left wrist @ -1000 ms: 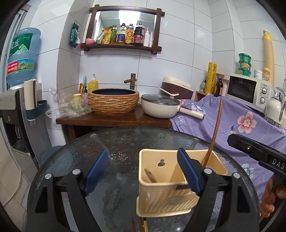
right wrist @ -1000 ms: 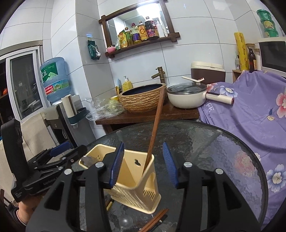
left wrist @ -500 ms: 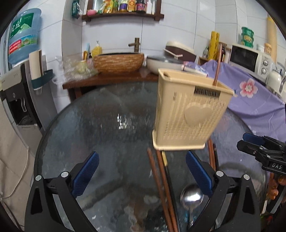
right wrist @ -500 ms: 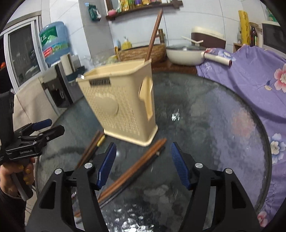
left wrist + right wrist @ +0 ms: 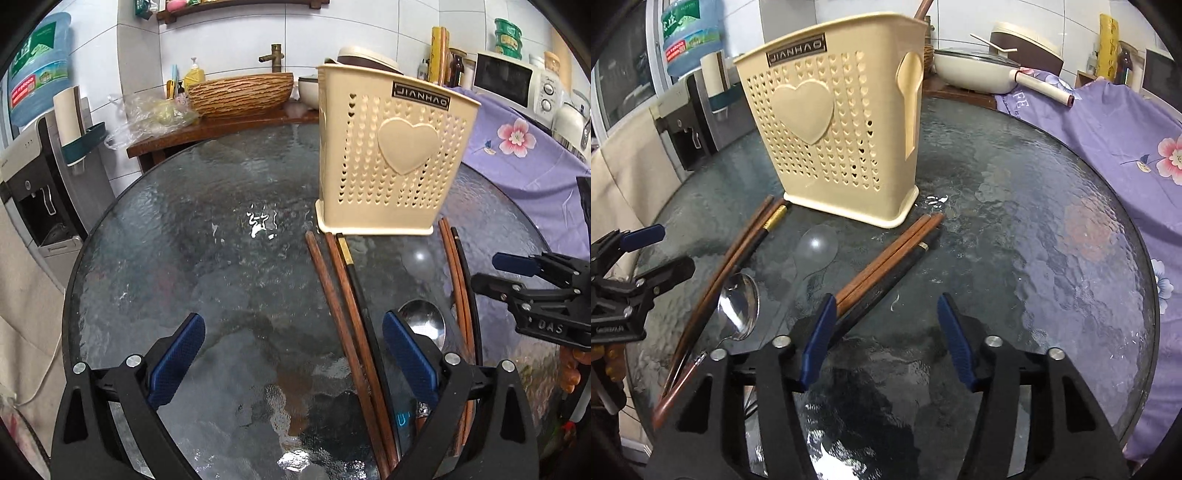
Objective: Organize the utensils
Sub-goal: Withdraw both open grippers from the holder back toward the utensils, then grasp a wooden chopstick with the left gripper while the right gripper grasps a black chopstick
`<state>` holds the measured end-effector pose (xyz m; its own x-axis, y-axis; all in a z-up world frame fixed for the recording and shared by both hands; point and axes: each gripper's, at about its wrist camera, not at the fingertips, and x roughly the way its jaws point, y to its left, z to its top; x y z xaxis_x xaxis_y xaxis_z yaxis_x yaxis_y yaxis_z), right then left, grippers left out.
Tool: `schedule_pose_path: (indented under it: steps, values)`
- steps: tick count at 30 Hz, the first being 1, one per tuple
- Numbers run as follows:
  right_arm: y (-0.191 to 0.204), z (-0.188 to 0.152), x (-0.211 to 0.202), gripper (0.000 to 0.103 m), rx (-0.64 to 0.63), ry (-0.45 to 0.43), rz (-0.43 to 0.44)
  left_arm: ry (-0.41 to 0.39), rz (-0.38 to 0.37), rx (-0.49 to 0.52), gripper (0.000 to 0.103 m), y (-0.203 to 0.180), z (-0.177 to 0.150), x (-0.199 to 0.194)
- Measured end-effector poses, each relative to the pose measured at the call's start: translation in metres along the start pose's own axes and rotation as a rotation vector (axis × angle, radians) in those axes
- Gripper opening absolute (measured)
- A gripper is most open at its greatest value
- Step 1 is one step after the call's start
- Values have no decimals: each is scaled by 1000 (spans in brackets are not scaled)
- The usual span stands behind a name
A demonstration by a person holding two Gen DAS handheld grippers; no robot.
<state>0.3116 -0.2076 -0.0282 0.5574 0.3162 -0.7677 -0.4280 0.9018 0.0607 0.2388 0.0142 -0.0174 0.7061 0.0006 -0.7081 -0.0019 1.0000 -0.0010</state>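
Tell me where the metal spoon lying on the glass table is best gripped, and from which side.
Likely the handle just behind the bowl of the metal spoon, from above, with the left gripper, which is open and nearest. The spoon lies flat on the glass table, bowl toward the utensil holder. Chopsticks lie close alongside, so the fingers should straddle the thin handle only.

White tiled walls (image 5: 229, 33) backed a wooden counter (image 5: 207, 127) with a woven-pattern basin (image 5: 240, 92); a round glass table (image 5: 207, 258) stood before a water dispenser (image 5: 33, 173).

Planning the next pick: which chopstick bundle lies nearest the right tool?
The chopstick bundle right of the metal spoon, running up to the right tool; the other lies beyond the spoon.
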Motion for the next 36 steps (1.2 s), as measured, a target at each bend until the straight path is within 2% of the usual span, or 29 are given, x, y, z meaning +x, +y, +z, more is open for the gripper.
schedule_pose_path:
  steps: [15,23,27,32,36]
  values:
    - [-8,3,8,39,8,65,23,23,12,8,93,0,-1,9]
    - [-12,5,9,39,-43,87,13,65,0,29,77,-2,12,28]
    - [-11,3,8,39,-48,83,8,94,-25,3,70,2,24,42]
    - [-8,2,9,39,-68,81,-5,132,-22,8,54,2,33,59]
    - [-6,3,9,39,-74,82,-2,132,-10,24,51,3,34,62]
